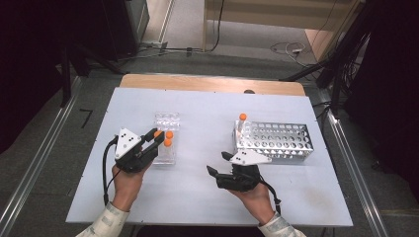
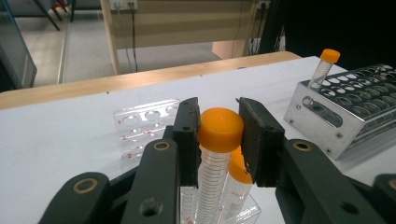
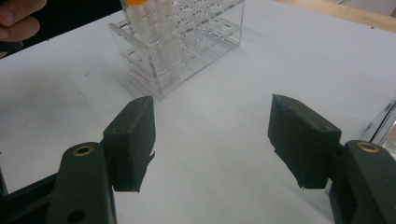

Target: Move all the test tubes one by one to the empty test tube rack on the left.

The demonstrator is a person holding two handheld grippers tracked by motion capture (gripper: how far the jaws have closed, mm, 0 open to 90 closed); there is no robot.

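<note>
A clear plastic rack (image 1: 165,121) stands left of the table's middle with three orange-capped tubes at its near end. My left gripper (image 1: 157,134) is over that end, jaws either side of the cap of one upright tube (image 2: 219,133) that sits in the rack (image 2: 144,119); both pads touch the cap. A second capped tube (image 2: 238,168) stands just behind it. My right gripper (image 1: 219,163) hovers low over bare table in front of the metal rack (image 1: 279,140), open, with nothing between its fingers (image 3: 135,135). The clear rack (image 3: 205,37) with its tubes (image 3: 159,42) lies ahead of it.
The perforated metal rack (image 2: 345,112) holds one orange-capped tube (image 1: 242,118) at its left far corner. The white board (image 1: 207,197) lies on a wooden table, with floor and cables beyond the far edge. A hand (image 3: 18,18) shows at the top left of the right gripper view.
</note>
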